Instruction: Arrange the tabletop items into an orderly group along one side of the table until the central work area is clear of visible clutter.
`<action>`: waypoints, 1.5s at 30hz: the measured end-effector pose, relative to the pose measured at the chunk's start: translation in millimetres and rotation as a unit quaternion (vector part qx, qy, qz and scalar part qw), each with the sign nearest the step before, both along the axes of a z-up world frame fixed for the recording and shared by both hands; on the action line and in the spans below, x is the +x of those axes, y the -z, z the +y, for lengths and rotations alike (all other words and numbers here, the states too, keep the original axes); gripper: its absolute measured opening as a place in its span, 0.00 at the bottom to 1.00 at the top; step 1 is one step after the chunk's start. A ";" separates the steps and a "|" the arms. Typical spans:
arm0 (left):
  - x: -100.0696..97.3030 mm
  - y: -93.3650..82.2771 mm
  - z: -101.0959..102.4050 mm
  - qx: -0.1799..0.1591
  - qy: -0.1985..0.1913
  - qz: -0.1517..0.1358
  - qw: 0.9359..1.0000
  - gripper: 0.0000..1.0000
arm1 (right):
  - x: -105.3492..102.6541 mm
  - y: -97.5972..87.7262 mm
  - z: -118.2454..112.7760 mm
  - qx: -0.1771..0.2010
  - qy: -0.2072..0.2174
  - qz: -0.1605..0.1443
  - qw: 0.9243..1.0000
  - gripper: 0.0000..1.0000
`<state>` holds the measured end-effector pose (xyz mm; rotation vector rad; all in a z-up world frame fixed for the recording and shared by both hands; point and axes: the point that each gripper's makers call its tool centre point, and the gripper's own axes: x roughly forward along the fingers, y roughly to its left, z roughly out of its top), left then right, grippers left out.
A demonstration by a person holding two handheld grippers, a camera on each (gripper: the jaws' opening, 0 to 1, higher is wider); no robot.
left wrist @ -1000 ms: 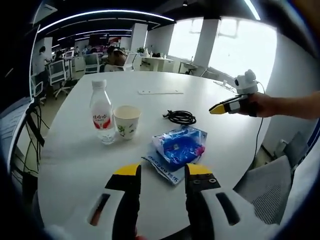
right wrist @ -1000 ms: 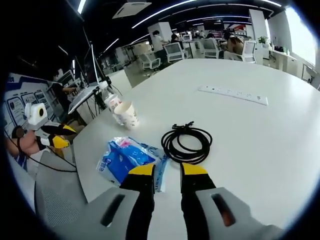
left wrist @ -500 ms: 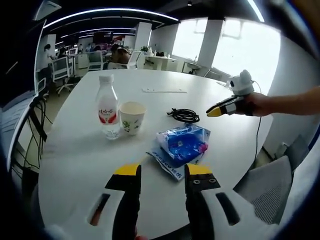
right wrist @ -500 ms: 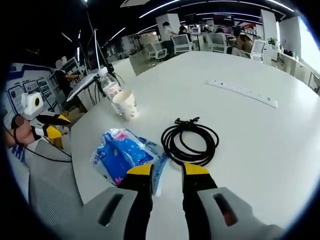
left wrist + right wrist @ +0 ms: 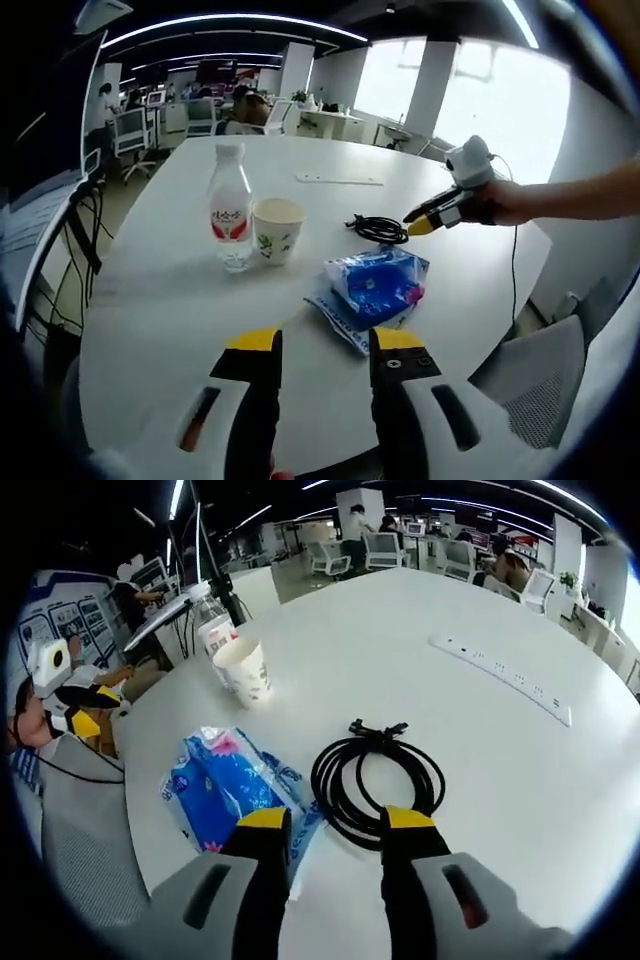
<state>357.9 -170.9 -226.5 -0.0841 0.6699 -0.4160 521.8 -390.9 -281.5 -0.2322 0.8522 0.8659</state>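
Over the last second the right gripper (image 5: 337,825) had come down and forward toward the coiled black cable (image 5: 378,782), which had grown larger between its yellow-tipped fingers (image 5: 263,822) in the right gripper view; in the left gripper view that same gripper (image 5: 418,224) had shifted from well clear of the coil to just beside it. That suggested the cable was the first item to be gathered, though nothing on the bench (image 5: 160,300) had yet been moved. The right fingers stood apart, open roughly as wide as the near arc of the coil, holding nothing and apparently not yet touching it. The left gripper (image 5: 325,342) hung back over the near edge of the bench, its fingers (image 5: 252,342) likewise apart and empty, pointed toward the blue tissue pack (image 5: 374,288). The tissue pack lay just beside the cable, near the bench's middle. The paper cup (image 5: 277,229) and the water bottle (image 5: 230,220) stood upright side by side, touching or nearly so, further toward one side. A white power strip (image 5: 505,676) lay well apart toward the far side. The central area was therefore still cluttered, and the tidying seemed barely begun.
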 end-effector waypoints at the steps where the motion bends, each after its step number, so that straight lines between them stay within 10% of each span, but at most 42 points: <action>1: 0.0 0.5 0.7 0.000 -0.001 0.000 1.000 0.33 | 1.0 0.5 2.4 0.000 -0.001 0.002 1.000 0.36; 25: 4.2 -4.8 12.6 0.015 0.009 0.001 1.000 0.40 | 13.2 45.6 26.2 -0.070 -0.031 0.049 0.996 0.41; 45: 9.5 -9.2 8.5 0.022 0.009 0.004 1.000 0.41 | 31.7 52.3 27.1 -0.112 -0.067 -0.006 0.991 0.06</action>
